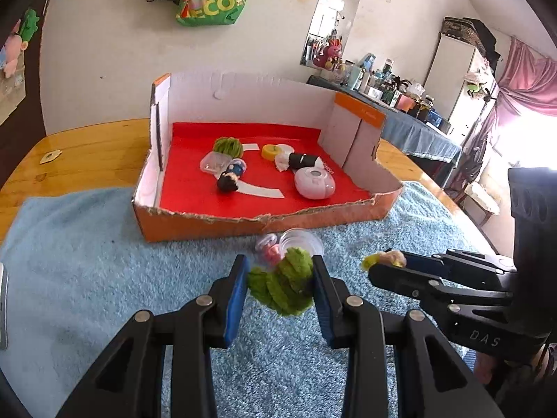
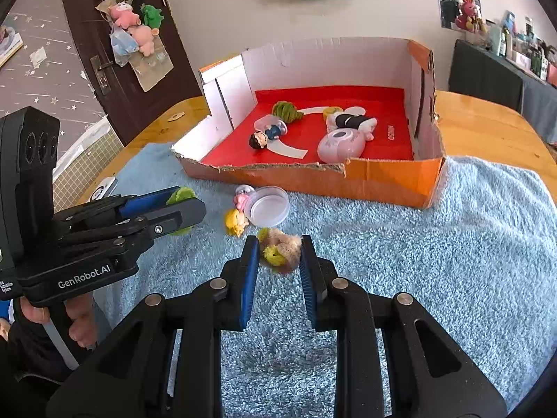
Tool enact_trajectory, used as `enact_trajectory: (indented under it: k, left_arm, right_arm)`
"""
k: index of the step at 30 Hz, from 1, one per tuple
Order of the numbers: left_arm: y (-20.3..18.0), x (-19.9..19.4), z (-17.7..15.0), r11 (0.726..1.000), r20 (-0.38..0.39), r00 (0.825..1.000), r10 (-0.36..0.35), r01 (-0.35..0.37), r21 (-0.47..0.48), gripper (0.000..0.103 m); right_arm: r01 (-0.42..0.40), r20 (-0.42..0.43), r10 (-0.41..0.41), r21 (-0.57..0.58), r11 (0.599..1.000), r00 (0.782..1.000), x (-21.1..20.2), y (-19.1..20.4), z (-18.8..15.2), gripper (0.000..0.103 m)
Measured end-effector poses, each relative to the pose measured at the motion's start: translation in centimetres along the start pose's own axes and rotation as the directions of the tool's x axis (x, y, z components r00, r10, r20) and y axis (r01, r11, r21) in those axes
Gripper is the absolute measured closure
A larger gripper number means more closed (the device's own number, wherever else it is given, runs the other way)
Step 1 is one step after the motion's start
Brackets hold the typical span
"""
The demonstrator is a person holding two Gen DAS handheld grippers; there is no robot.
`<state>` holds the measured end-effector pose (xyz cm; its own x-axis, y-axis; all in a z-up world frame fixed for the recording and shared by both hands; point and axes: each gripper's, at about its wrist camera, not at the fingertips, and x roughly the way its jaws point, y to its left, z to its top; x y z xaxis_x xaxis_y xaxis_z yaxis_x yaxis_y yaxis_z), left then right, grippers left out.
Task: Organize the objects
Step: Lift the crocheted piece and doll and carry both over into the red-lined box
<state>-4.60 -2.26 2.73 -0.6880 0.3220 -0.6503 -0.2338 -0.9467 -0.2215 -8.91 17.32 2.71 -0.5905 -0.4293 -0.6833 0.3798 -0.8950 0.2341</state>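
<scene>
My left gripper (image 1: 281, 278) is shut on a fuzzy green scrunchie (image 1: 285, 285) above the blue towel (image 1: 104, 271). My right gripper (image 2: 280, 254) is shut on a beige and yellow fuzzy scrunchie (image 2: 282, 250), also seen at its tips from the left wrist view as the beige scrunchie (image 1: 384, 259). Ahead stands the orange cardboard box (image 2: 383, 177) with a red floor. In it lie a green scrunchie (image 2: 286, 111), a small doll figure (image 2: 266, 136), a pink round device (image 2: 339, 144) and a black and white item (image 2: 351, 121). Before the box lie a clear plastic capsule (image 2: 268, 205) and a small yellow-haired figure (image 2: 236, 221).
The towel covers a wooden table (image 2: 487, 118). The box has tall white walls (image 1: 243, 101) at the back and sides and a low torn front edge. A white device (image 2: 102, 188) lies at the towel's left edge. A hand (image 2: 80, 327) holds the left gripper's handle.
</scene>
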Motion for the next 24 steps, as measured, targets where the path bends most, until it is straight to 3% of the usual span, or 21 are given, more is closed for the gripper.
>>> enact_trajectory:
  k: [24]
  left_arm:
    - [0.4, 0.0, 4.4, 1.000, 0.033, 0.999, 0.014, -0.014, 0.010, 0.066]
  right_arm:
    - [0.019, 0.057, -0.017, -0.032, 0.999, 0.998, -1.1, 0.0, 4.3, 0.081]
